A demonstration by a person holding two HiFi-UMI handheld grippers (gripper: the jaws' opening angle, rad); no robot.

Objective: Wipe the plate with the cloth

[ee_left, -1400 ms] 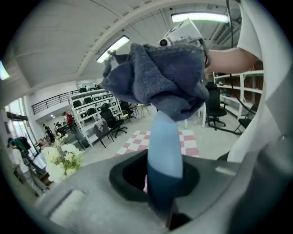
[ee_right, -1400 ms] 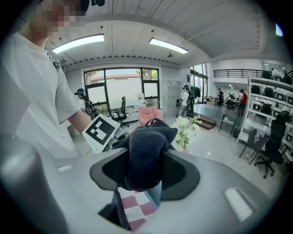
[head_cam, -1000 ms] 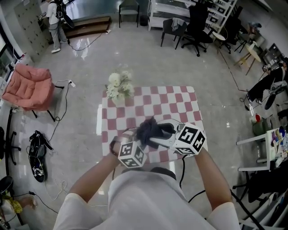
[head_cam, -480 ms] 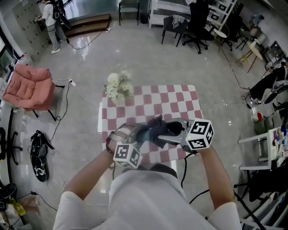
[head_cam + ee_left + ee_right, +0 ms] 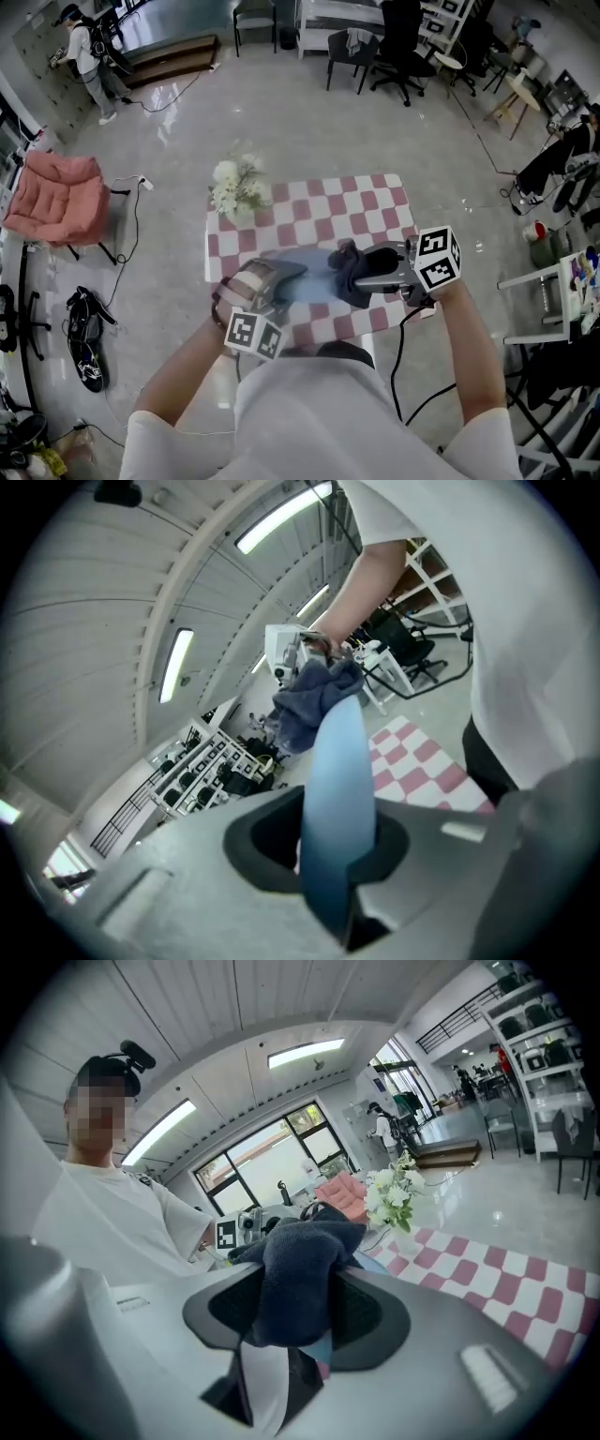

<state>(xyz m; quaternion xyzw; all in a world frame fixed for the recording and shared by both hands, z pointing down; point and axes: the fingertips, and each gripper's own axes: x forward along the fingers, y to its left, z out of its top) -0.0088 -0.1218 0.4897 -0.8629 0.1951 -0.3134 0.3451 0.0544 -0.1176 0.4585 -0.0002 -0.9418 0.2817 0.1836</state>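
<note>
Head view: above the checked bench point(image 5: 319, 211), which carries a bunch of white flowers point(image 5: 234, 186) at its far left corner, the left claw point(image 5: 279, 277) holds a pale blue plate point(image 5: 305, 277) clear of the surface, and the right claw point(image 5: 361, 270) holds a dark cloth point(image 5: 352, 274) on the plate's right-hand part; the plate's broad face is turned up toward the camera and its plane runs roughly level from one claw to the other. Left gripper view: the jaws are clamped on the plate's near rim, one on either side, so the plate point(image 5: 337, 799) shows edge-on as a narrow blue blade pointing straight away from the claw; the cloth point(image 5: 314, 700) sits bunched at its far end, apparently touching it. Right gripper view: the jaws are closed on the cloth point(image 5: 300, 1279), a thick wad bulging forward between them toward the plate, with a sliver of blue just under it; the round plate has no long axis of its own, and the wad's runs along the jaws. Judgement: the wiping step appears to be in hand, with contact near one edge; the next move calls for dragging the wad across the face under light pressure against a firm pinch on the rim, since a one-sided hold may let the plate tip
</note>
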